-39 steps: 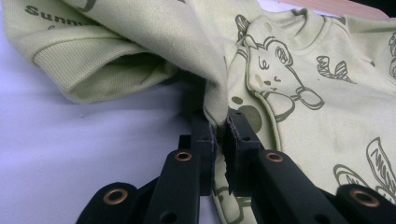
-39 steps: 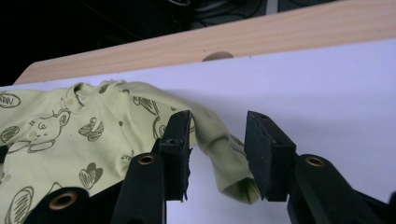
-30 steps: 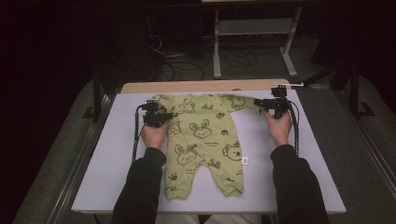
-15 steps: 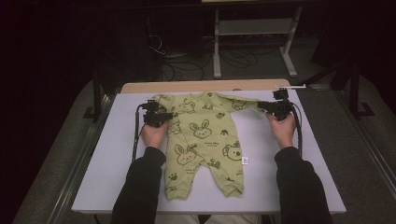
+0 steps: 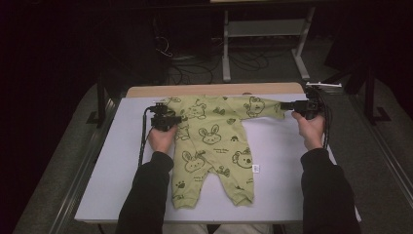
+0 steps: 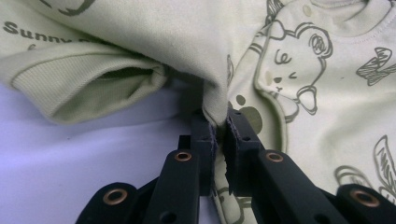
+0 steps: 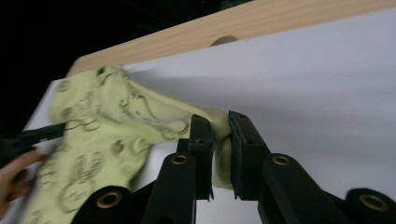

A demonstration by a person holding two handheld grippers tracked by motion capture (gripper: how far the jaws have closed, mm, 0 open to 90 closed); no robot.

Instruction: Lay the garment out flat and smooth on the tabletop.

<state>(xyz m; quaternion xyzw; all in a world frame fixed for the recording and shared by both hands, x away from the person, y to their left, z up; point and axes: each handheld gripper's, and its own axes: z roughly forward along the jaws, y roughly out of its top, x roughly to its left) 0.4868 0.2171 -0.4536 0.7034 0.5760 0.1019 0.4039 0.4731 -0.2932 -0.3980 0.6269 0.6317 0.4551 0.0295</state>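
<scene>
A light green baby romper (image 5: 214, 146) printed with rabbits and bears lies face up on the white table (image 5: 292, 161). My left gripper (image 5: 174, 119) is shut on a fold of the romper (image 6: 299, 70) near its left shoulder, and its jaws (image 6: 219, 122) pinch the cloth. My right gripper (image 5: 288, 105) holds the end of the right sleeve (image 7: 116, 116), which is drawn out sideways. Its jaws (image 7: 219, 123) have just closed on the cuff and then eased slightly, and the cloth is still pinched between them.
A wooden board (image 5: 214, 89) runs along the table's far edge. Behind it in the dark stand a metal frame (image 5: 263, 29) and cables on the floor. A small white tag (image 5: 256, 168) sticks out at the romper's right hip. White table surface lies bare on both sides.
My right gripper has moved to the right and slightly up with the sleeve end, stretching the sleeve straight. The left gripper has stayed where it was.
</scene>
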